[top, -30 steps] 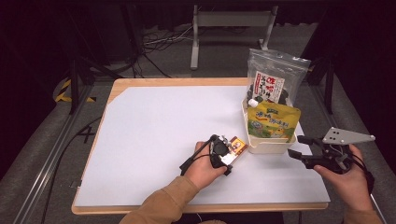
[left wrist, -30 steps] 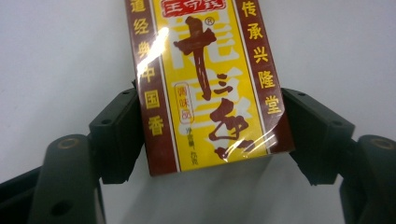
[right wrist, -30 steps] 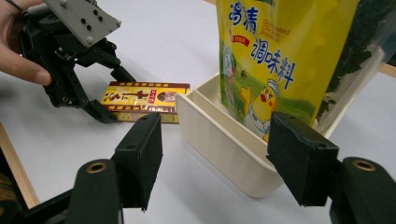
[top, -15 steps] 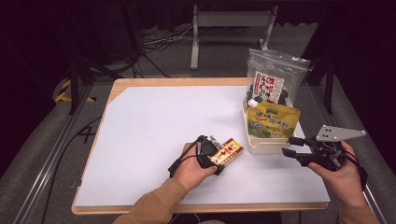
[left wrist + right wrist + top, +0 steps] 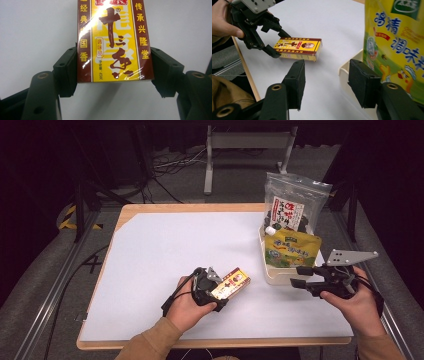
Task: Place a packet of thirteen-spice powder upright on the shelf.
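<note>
Holding a small red and yellow box (image 5: 231, 283), the left tool (image 5: 216, 287) has one black pad pressed on each long side of it, as the left gripper view shows up close (image 5: 113, 45). The box has brown writing on its yellow front and a shiny clear wrap. It sits low over the white sheet (image 5: 165, 255) that covers the tabletop (image 5: 130, 212), near the front edge and a little right of the middle. In the right gripper view the box (image 5: 298, 48) lies flat and long, with the left tool (image 5: 270, 41) gripping one end, and I cannot tell if the box touches the sheet or hangs just above it.

The right tool (image 5: 300, 276) is at the right side of the tabletop, just beside the white tray (image 5: 267, 270). Its jaws have just been closing, but they stand apart with nothing between them (the pads are bare in its own view) (image 5: 325, 82). They point toward the box, which is well apart from them.

The tray holds a yellow pouch (image 5: 290, 249) with blue writing, standing up and leaning back. Behind it stands a clear bag (image 5: 295, 205) with dark stuff inside and a white and red label. A small white cap (image 5: 270, 230) shows just above the top of the pouch.
</note>
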Available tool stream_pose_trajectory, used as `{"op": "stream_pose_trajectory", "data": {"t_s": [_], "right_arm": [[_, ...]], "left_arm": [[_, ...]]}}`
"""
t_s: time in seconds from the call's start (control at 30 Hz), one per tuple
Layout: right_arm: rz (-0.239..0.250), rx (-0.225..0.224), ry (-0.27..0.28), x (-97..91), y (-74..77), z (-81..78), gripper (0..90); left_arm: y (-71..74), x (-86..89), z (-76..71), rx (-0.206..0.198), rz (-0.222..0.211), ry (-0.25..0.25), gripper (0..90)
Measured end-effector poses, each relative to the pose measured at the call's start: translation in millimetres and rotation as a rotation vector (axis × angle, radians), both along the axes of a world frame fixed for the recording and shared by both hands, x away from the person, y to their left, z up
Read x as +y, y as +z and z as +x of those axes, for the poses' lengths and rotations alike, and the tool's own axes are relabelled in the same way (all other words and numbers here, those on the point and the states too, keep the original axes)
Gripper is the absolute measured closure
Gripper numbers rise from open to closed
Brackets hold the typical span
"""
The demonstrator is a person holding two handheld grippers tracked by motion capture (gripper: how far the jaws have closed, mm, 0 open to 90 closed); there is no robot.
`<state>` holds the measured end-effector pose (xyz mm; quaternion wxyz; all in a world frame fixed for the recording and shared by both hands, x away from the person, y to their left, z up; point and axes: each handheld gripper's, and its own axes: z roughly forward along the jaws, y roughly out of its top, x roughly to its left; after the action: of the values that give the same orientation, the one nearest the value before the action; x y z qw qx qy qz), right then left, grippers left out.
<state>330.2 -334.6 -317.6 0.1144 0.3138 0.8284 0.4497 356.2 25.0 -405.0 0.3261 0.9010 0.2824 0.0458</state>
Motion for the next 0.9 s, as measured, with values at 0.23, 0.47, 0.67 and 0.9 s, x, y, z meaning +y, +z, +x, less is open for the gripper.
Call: {"op": "stream_pose_trajectory", "data": {"t_s": [0.23,0.47,0.67,0.9], "right_arm": [[-0.03,0.021,0.031,19.0,9.2,6.4,45.8],[-0.063,0.037,0.053,35.0,19.5,12.9,45.8],[-0.074,0.047,0.06,44.5,29.1,17.9,45.2],[-0.069,0.074,0.069,53.7,38.4,21.7,44.7]], "left_arm": [[15.7,8.1,-10.5,-0.064,-0.061,-0.014,32.5],[23.2,9.4,-16.1,-0.126,-0.138,-0.036,32.5],[22.6,9.4,-18.7,-0.213,-0.212,-0.064,32.5],[19.9,7.1,-22.7,-0.263,-0.255,-0.075,32.5]]}}
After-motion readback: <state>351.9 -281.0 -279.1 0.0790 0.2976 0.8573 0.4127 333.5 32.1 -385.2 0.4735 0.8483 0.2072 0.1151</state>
